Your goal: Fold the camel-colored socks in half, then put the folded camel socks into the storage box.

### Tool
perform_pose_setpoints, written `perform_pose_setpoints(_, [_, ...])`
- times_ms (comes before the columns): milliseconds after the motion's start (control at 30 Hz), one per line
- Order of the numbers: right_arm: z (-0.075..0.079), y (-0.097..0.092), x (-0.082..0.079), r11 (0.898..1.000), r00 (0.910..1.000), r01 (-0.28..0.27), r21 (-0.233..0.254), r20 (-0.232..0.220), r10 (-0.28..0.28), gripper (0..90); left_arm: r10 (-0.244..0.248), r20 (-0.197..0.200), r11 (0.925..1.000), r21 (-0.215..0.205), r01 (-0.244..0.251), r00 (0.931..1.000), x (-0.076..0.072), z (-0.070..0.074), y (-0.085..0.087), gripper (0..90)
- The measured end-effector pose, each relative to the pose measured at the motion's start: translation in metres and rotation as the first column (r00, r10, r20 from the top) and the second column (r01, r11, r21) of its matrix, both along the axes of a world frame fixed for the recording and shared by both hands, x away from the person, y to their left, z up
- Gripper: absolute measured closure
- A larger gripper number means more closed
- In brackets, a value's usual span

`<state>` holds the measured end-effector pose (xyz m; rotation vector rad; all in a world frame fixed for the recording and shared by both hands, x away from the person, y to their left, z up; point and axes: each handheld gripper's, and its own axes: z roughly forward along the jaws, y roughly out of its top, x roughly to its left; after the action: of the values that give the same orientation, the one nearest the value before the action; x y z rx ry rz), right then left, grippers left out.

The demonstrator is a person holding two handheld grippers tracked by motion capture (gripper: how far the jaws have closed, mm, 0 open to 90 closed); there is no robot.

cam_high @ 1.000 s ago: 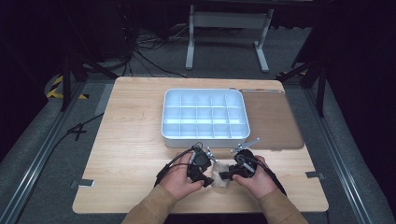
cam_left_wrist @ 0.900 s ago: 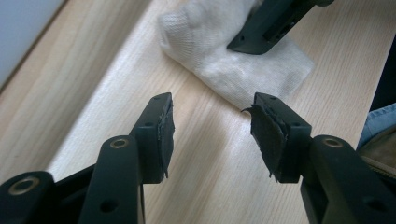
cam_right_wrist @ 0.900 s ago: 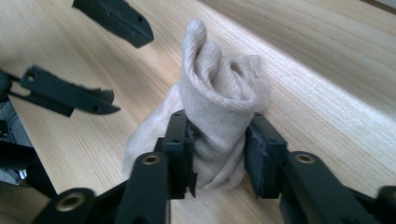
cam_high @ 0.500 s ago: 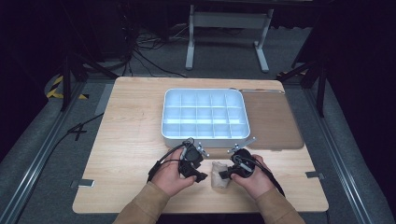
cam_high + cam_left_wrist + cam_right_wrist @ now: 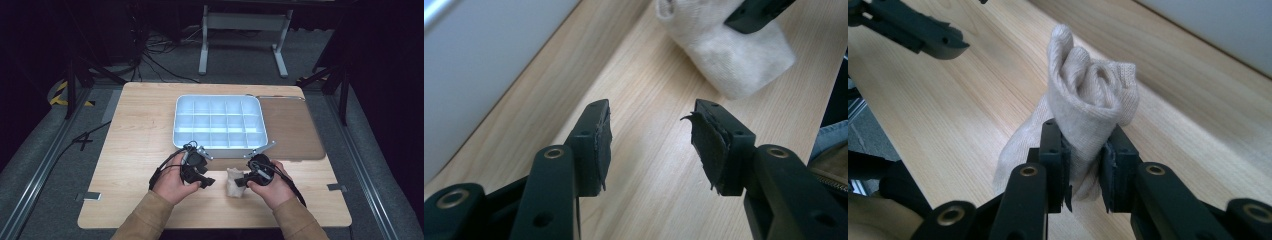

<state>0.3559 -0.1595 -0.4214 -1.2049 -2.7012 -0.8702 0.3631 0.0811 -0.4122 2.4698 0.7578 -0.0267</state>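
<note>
**Rolled sock pinched and ready for the tray**

From where I stand, the right gripper (image 5: 1082, 172) has its jaws pressed on a rolled cream sock (image 5: 1087, 105), squeezing the bundle across its lower half so the coiled top stands free above the pads. The jaws have just been closing, and the sock is between them. That grip low on the roll looks chosen to keep the folds from springing loose while the bundle is carried.

In the high view the sock (image 5: 233, 181) sits near the front edge of the wooden table (image 5: 135, 135), at about six o'clock from the white compartment tray (image 5: 219, 120), between the person's two hands. The right hand (image 5: 272, 185) holds its gripper at the sock's three o'clock side.

The left gripper (image 5: 651, 137) stands with its jaws spread and nothing between them, only bare tabletop; the sock (image 5: 734, 55) lies beyond it toward one o'clock in its own view, apart from its pads. In the high view the left gripper (image 5: 197, 172) sits at the sock's nine o'clock. My reading is that it has given the bundle over to the right gripper.

The tray's compartments look empty, so I judge the sock is headed into one of them.
</note>
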Motion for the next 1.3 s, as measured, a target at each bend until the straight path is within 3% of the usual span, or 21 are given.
perform_pose_setpoints(233, [0.018,0.005,0.002,1.0,0.9994,-0.014,-0.013,0.031,0.014,74.9,0.031,0.016,0.9991,-0.028,-0.031,0.9994,0.002,0.009,0.012,50.8])
perform_pose_setpoints(533, [0.038,0.005,0.006,1.0,0.9973,-0.013,-0.015,0.073,0.014,74.9,0.038,0.004,0.9988,-0.032,-0.037,0.9993,0.004,0.013,0.016,51.0])
perform_pose_setpoints(600, [0.044,0.004,0.007,1.0,0.9969,-0.007,-0.019,0.078,0.008,74.9,0.043,0.005,0.9977,-0.052,-0.042,0.9991,0.005,0.013,0.018,51.0])
perform_pose_setpoints(1100, [0.071,-0.003,0.019,0.999,0.9923,0.014,-0.036,0.123,-0.009,74.8,0.058,0.006,0.9954,-0.076,-0.057,0.9983,0.009,0.017,0.025,51.8])
perform_pose_setpoints(1300, [0.079,-0.01,0.024,0.999,0.9905,0.036,-0.027,0.134,-0.032,74.8,0.05,0.002,0.9968,-0.063,-0.05,0.9987,0.01,0.018,0.022,52.0])
